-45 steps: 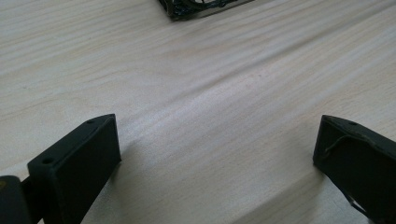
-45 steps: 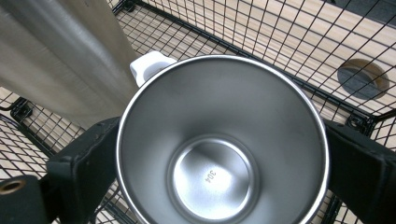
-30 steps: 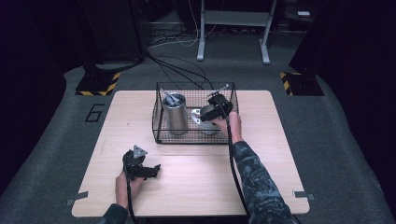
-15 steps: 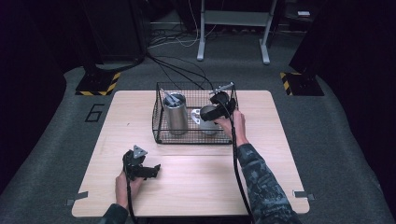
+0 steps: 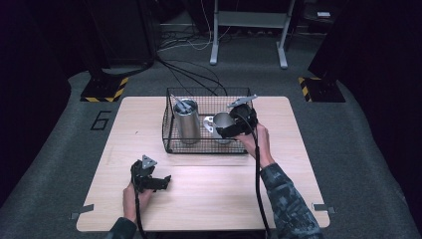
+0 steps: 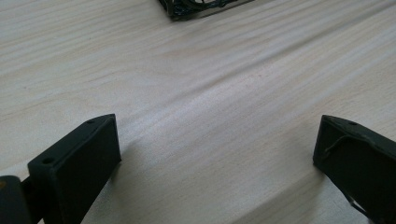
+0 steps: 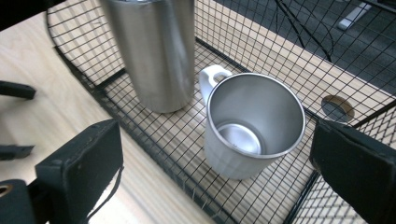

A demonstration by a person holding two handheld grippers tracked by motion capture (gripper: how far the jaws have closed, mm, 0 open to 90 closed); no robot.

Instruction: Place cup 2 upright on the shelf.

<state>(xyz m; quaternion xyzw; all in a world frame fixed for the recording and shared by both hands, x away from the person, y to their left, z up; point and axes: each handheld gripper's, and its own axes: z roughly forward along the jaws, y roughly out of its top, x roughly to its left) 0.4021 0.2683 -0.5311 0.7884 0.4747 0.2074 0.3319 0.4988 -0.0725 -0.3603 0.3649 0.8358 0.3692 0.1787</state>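
Note:
A black wire basket (image 5: 206,148) stands in the middle of the wooden table (image 5: 209,199). Inside it, a tall steel tumbler (image 5: 185,124) stands upright at the left, with metal pieces sticking out of its top. A steel mug (image 5: 219,121) sits beside it. My right gripper (image 5: 230,128) hovers over the basket's right part, open. In the right gripper view the empty mug (image 7: 252,126) stands upright between and below the wide-apart jaws, its handle toward the tumbler (image 7: 154,51). My left gripper (image 5: 163,181) rests open on the table's front left.
In the left gripper view there is bare wood between the jaws of the left gripper (image 6: 217,130), and the basket's corner (image 6: 201,7) lies far ahead. The basket's wire walls (image 7: 280,42) ring the mug. A round hole (image 7: 337,108) shows in the tabletop beyond the basket.
The right gripper has shifted slightly to the right over the basket, staying open above the mug. The left gripper has not moved.

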